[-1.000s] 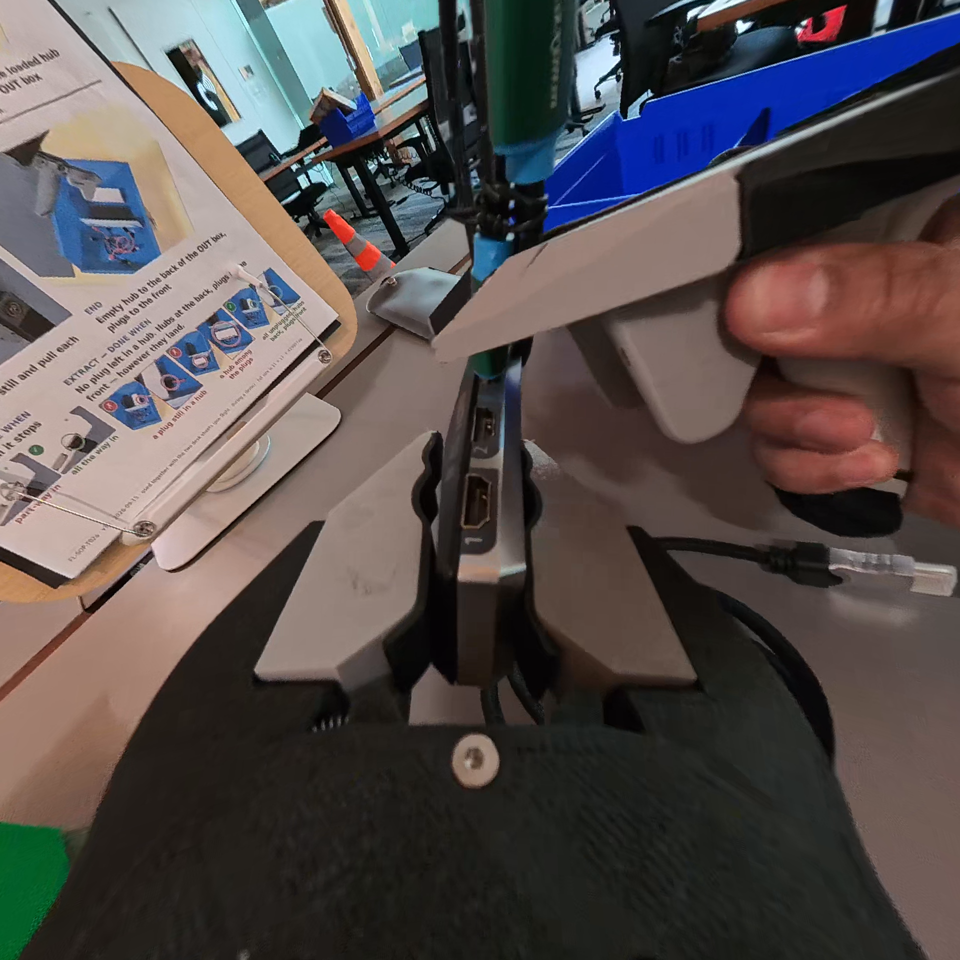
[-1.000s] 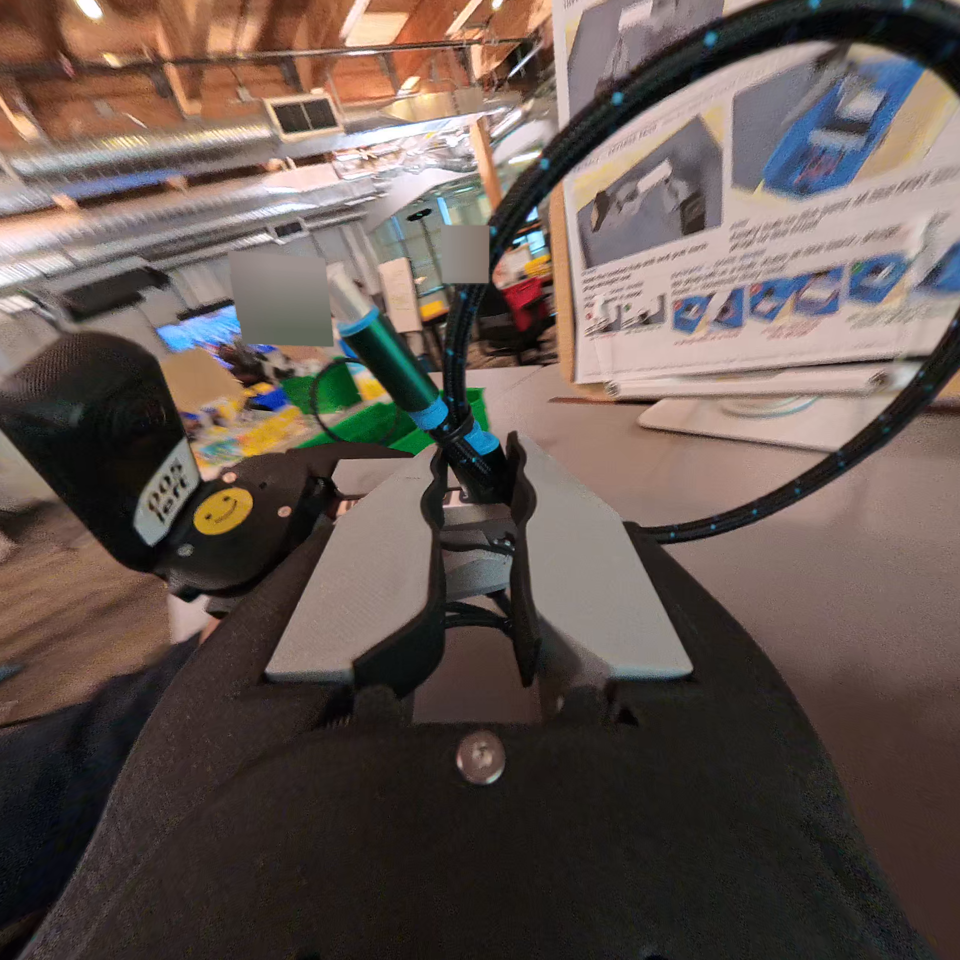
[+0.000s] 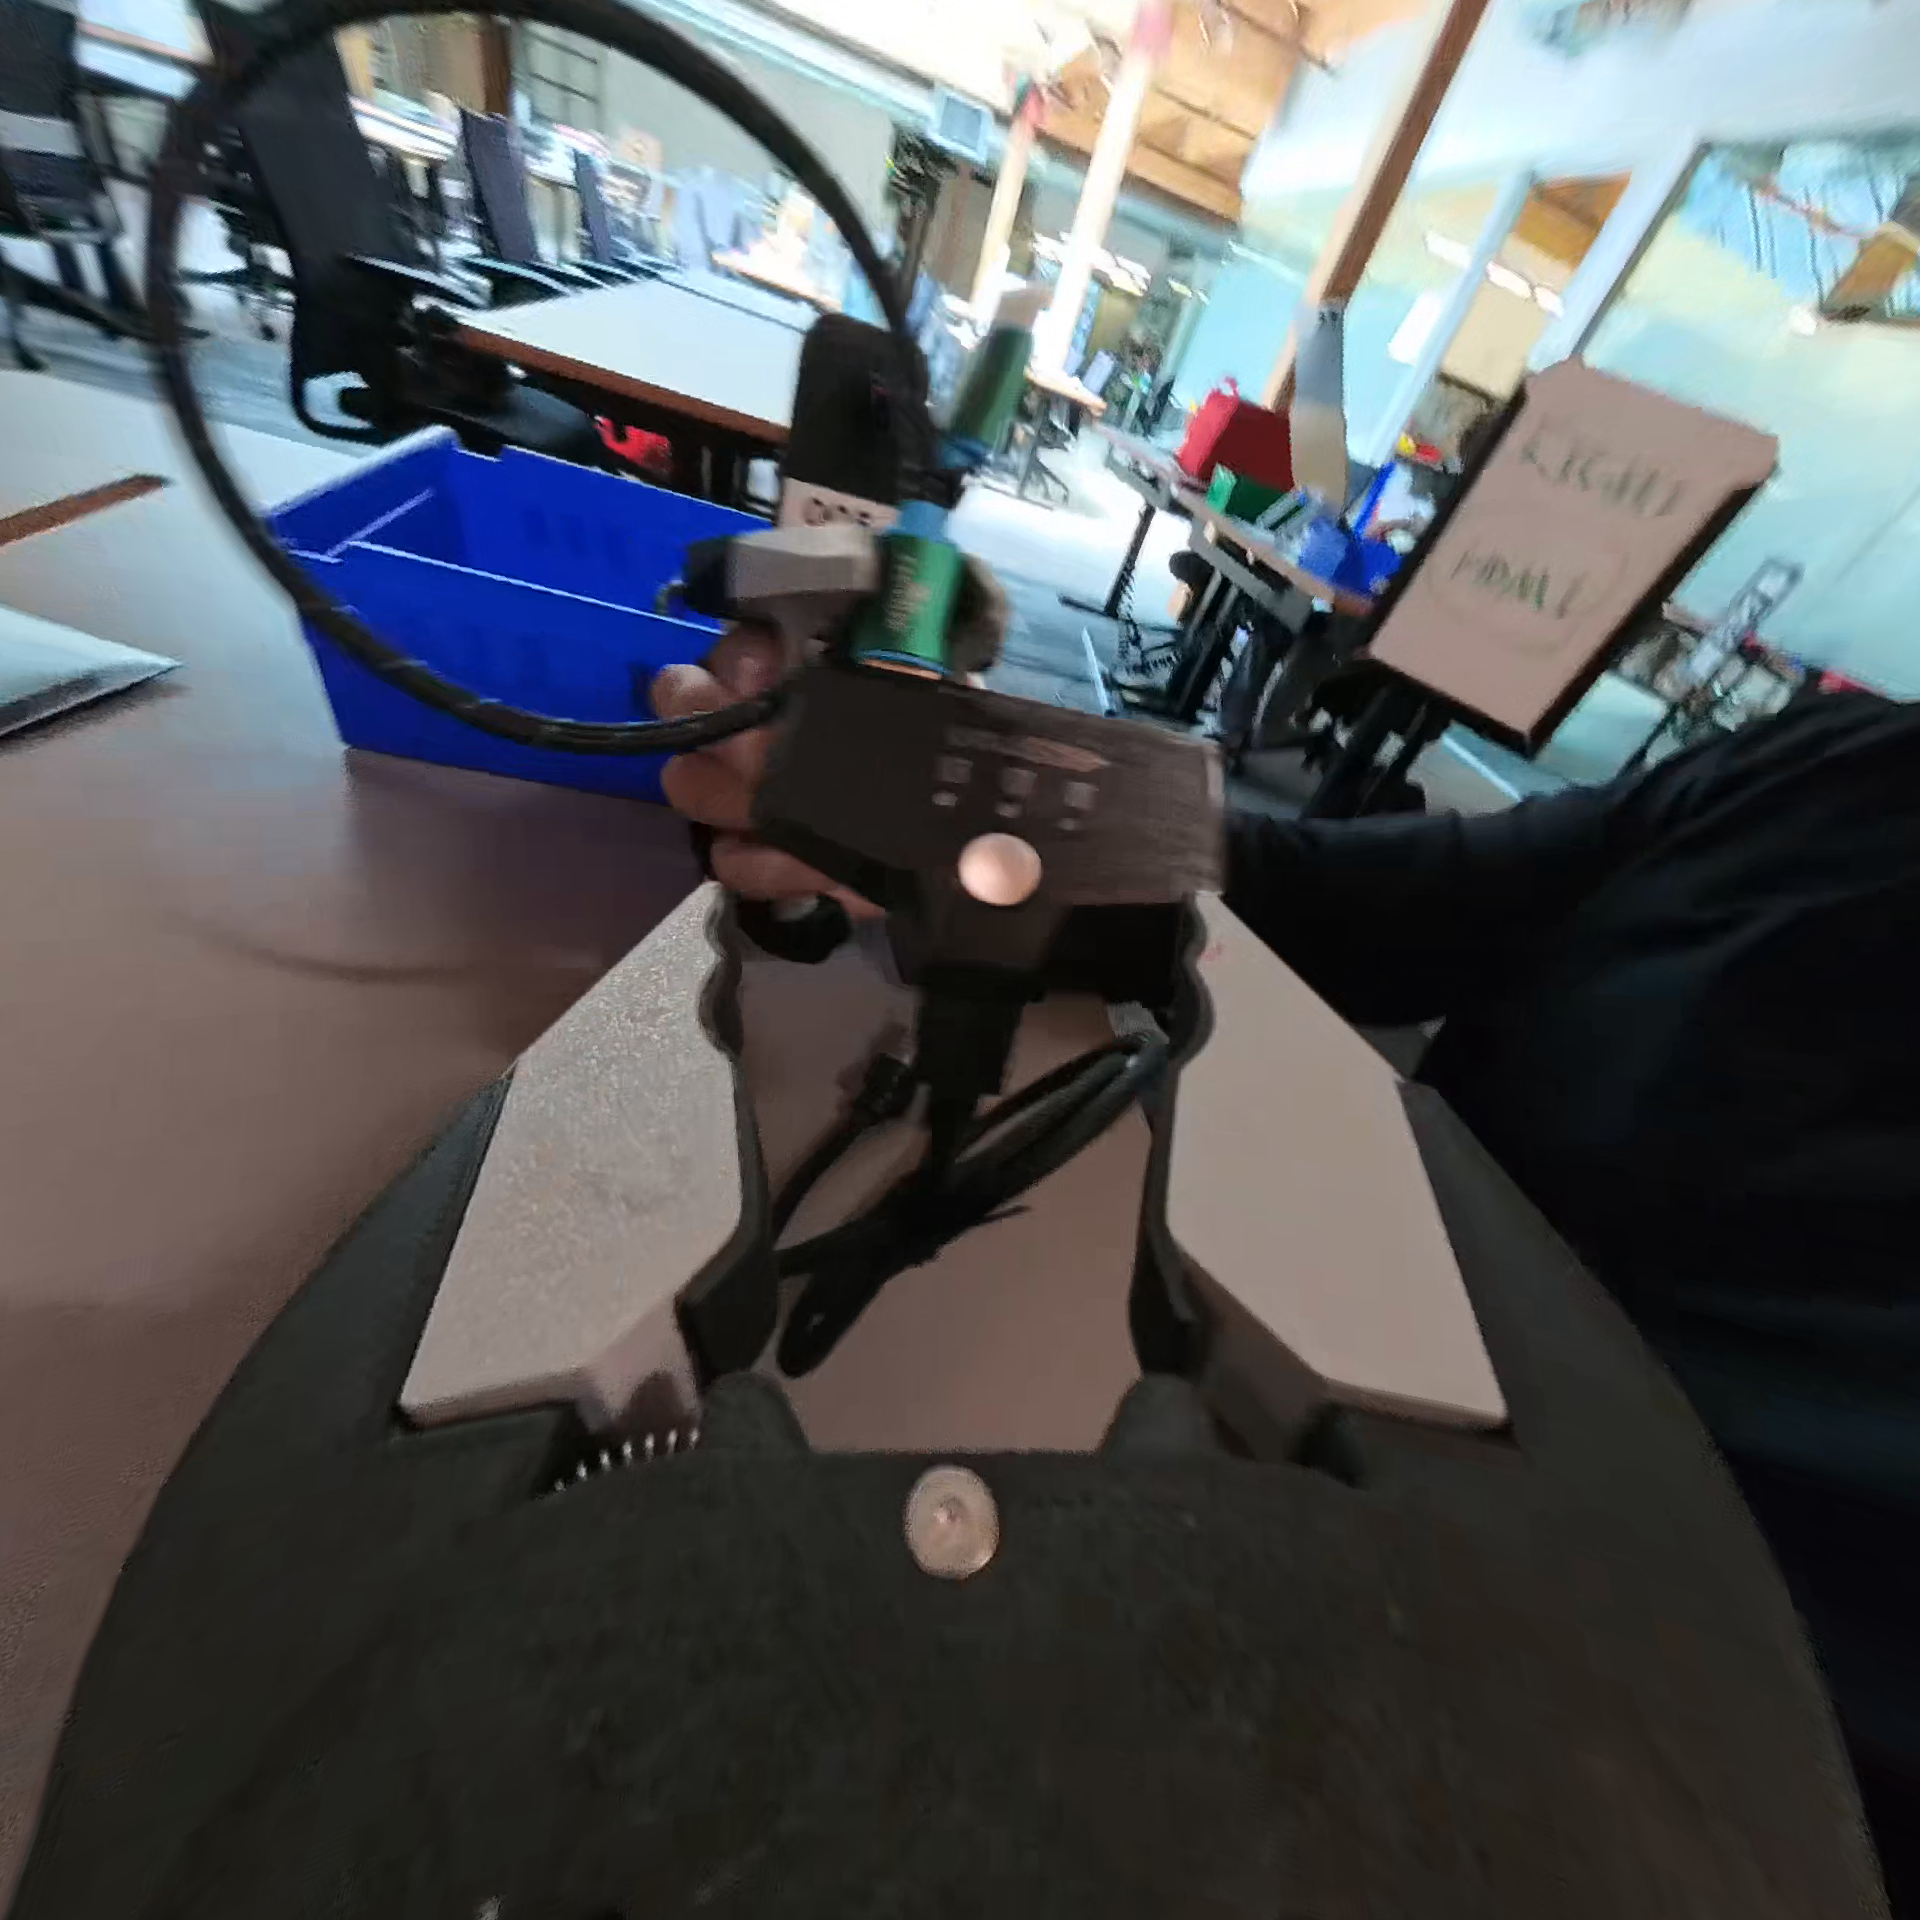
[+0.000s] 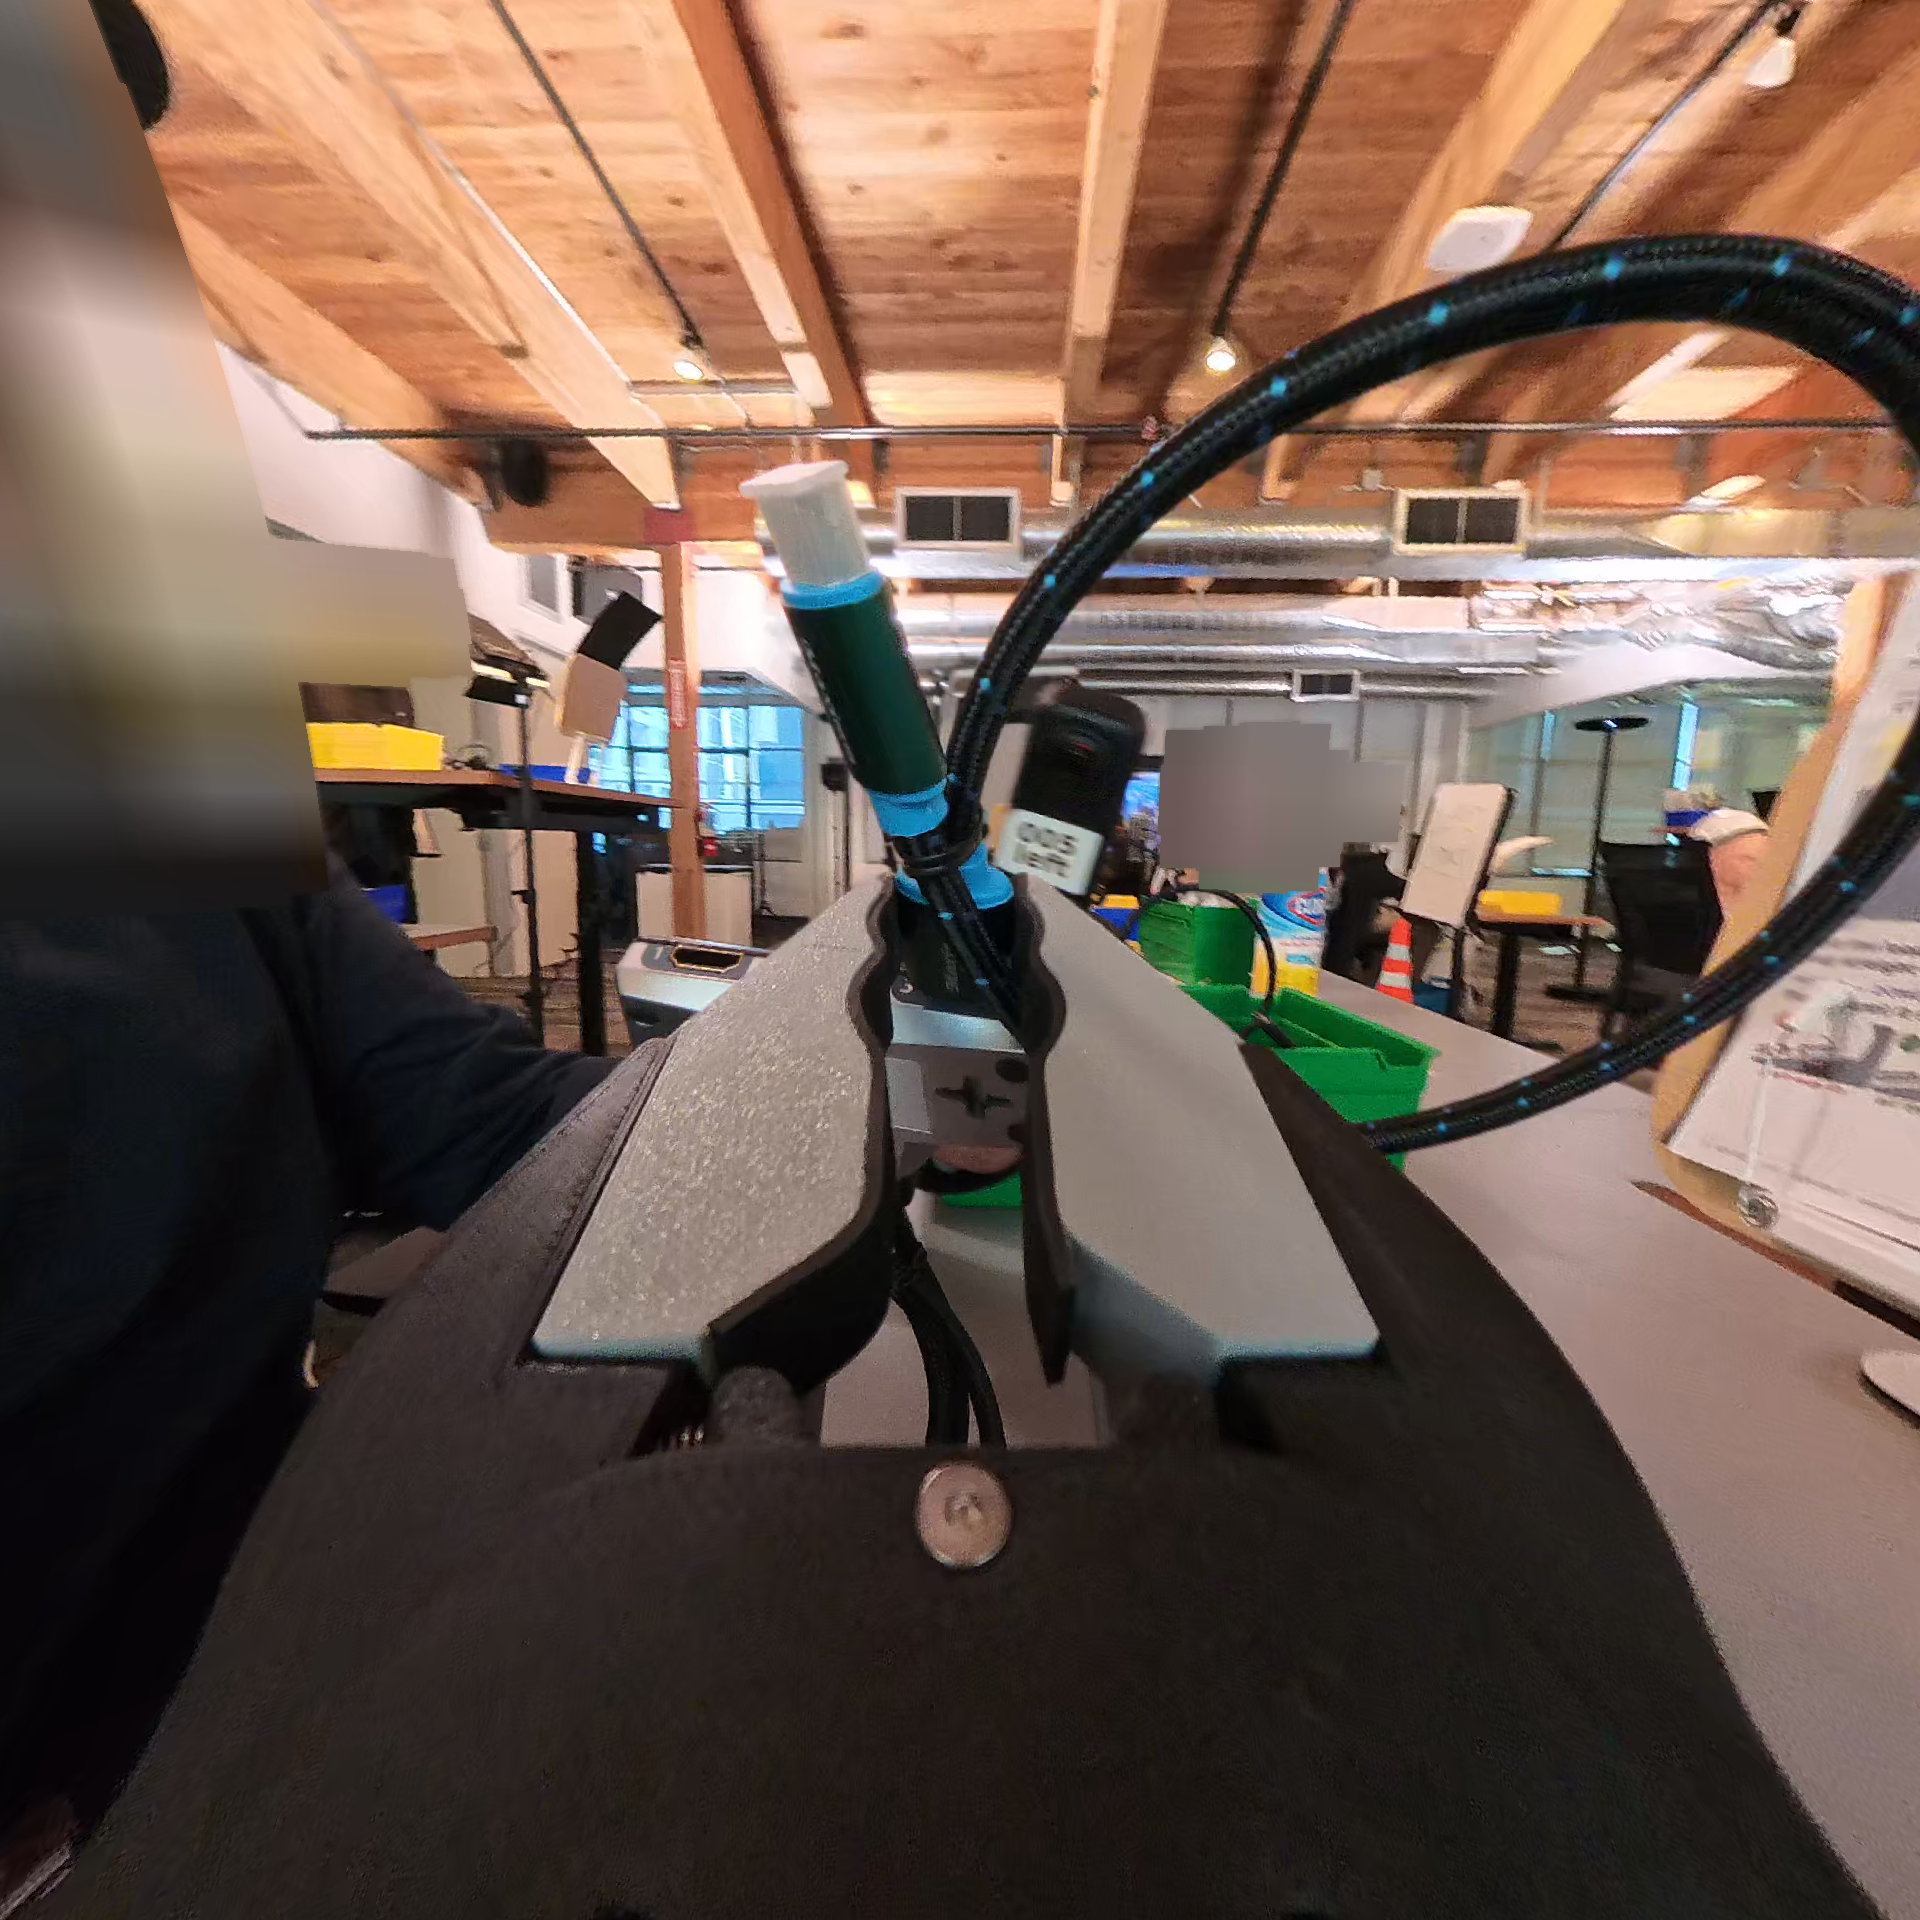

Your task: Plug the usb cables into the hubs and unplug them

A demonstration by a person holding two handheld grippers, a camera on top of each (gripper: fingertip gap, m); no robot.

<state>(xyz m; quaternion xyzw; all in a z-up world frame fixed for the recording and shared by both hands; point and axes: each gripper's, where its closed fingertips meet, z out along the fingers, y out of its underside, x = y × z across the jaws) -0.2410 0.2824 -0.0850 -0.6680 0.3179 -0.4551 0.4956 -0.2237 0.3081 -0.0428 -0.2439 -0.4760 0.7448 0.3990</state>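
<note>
**Two claws, one hub and a looping cable**

Left wrist view: the left claw (image 3: pixel 956 997) is spread wide around a dark hub (image 3: pixel 987 800). I cannot tell if it touches. A blue bin (image 3: pixel 488 613) sits at 10 o'clock on the tabletop (image 3: pixel 260 935).

Right wrist view: the right claw (image 4: pixel 961 966) pinches a green plug (image 4: pixel 940 961). Its braided cable (image 4: pixel 1558 301) loops toward 2 o'clock.

Grey hub (image 3: pixel 987 831) in left tool's open fingers; green plug (image 4: pixel 940 961), braided cable looping above.

Braided cable (image 4: pixel 1714 1018) loop cut off; hub (image 3: pixel 997 821) perhaps motion-blurred.
</note>
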